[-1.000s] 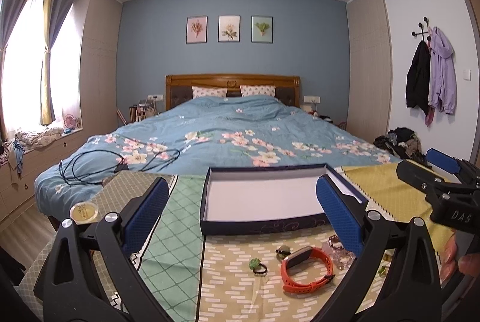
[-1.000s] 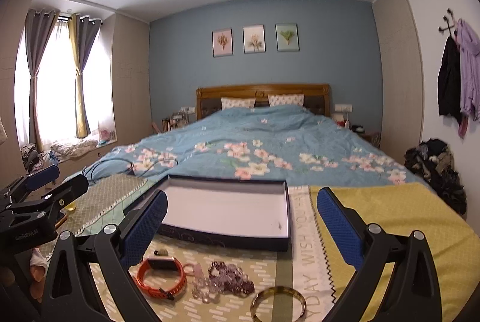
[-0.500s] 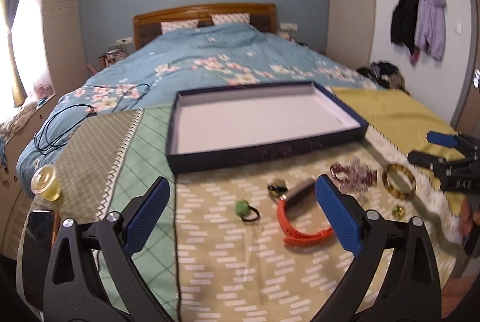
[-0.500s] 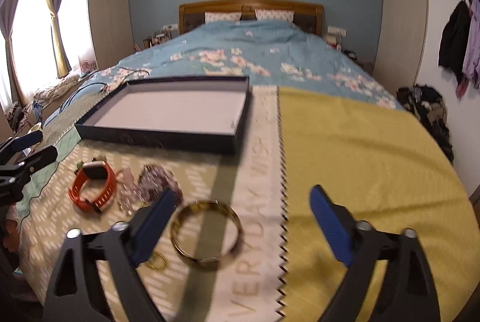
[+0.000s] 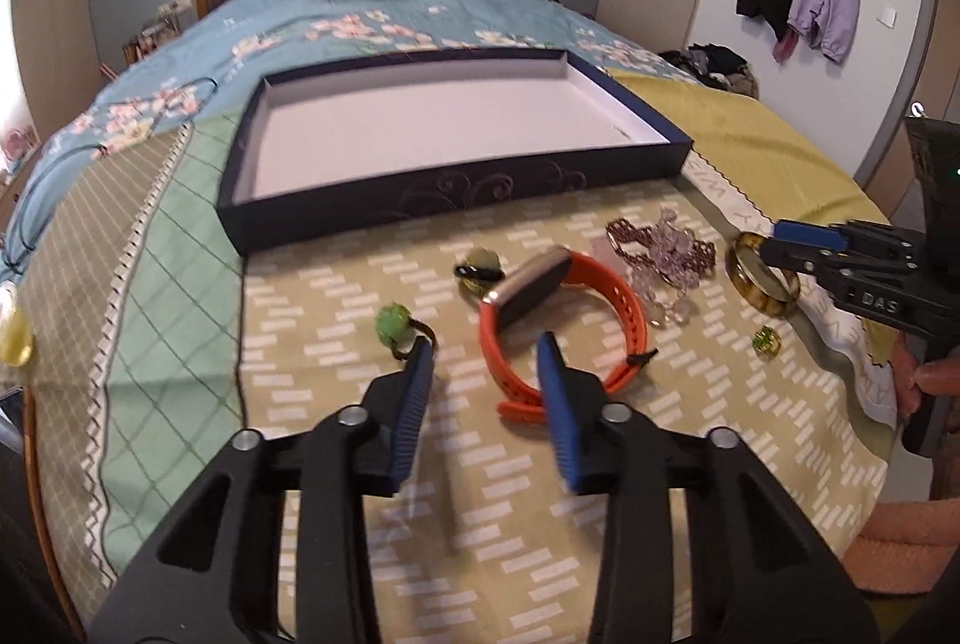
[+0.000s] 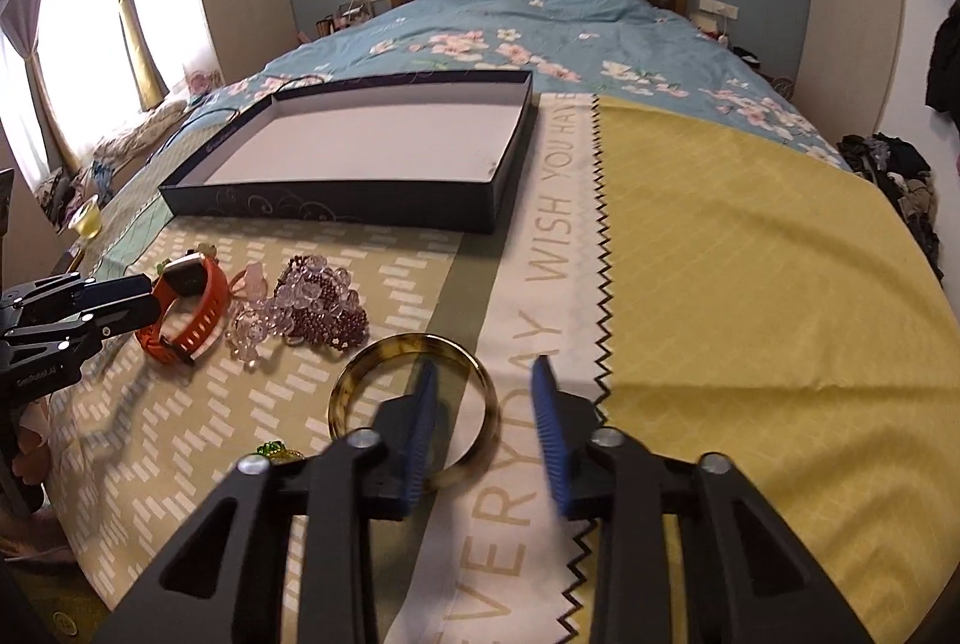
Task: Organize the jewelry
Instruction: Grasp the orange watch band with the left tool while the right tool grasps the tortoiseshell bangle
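Both tools point steeply down at the patterned cloth (image 6: 750, 248) spread over the foot of the bed (image 6: 540, 20). The left hand-held gripper (image 5: 485, 344) hangs just above the cloth with its blue pads partly spread and closing; the near curve of the orange watch band (image 5: 624, 308) lies by its right pad, and the green bead ring (image 5: 393, 323) sits just beside its left pad. Nothing is pinched between them yet. The right hand-held gripper (image 6: 483, 374) is tilted the same way, its jaws also closing, with the right-hand rim of the amber bangle (image 6: 414, 407) between the pads; the left pad sits over the inside of the ring, the right pad outside it. I cannot tell whether the pads press on the rim. A person's fingers (image 5: 924, 380) show on that tool's handle in the left view.

On the cloth, from left to right, lie the green bead ring, a second small pale-topped ring (image 5: 478, 267), the watch band, a heap of clear and dark red bead strings (image 6: 312, 299), the bangle, and a small green-stone ring (image 5: 766, 341). Behind them stands a shallow dark blue box (image 6: 336, 209) with a white floor, nothing in it. Beyond are a blue floral quilt, a wooden headboard, curtains at the left and coats hung on the right wall.
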Demonstrator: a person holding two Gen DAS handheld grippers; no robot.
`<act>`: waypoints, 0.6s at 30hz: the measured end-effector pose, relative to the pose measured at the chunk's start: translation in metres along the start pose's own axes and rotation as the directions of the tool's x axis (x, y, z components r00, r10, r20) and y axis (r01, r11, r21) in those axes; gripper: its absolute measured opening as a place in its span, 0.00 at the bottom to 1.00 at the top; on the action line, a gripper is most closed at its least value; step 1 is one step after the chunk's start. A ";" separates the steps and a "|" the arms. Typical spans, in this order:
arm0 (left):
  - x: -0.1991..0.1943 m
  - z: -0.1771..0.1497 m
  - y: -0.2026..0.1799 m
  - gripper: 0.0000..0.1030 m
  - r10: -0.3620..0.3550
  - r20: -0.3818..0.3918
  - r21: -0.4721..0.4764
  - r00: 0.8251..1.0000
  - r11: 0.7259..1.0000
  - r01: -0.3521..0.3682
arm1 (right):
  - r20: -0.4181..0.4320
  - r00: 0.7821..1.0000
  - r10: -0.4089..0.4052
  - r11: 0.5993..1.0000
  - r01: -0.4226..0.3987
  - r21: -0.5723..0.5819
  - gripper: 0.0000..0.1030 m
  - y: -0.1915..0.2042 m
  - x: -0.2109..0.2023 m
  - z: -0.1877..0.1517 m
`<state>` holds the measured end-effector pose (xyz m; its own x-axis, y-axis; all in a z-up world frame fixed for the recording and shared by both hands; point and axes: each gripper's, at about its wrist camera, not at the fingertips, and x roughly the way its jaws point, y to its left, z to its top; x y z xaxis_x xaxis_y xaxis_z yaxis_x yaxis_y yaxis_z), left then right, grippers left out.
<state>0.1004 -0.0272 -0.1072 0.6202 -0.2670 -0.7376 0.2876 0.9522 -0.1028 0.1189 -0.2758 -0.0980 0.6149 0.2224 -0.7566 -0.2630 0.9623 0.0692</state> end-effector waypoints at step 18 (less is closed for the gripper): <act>0.014 0.014 -0.011 0.07 -0.024 -0.049 0.038 0.999 0.999 0.026 | -0.001 0.997 0.080 0.997 -0.080 -0.015 0.06 -0.004 -0.001 0.009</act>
<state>0.1168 -0.0433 -0.1072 0.5766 -0.2823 -0.7667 0.3314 0.9386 -0.0963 0.1258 -0.2783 -0.0918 0.5911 0.2983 -0.7494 -0.3220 0.9391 0.1198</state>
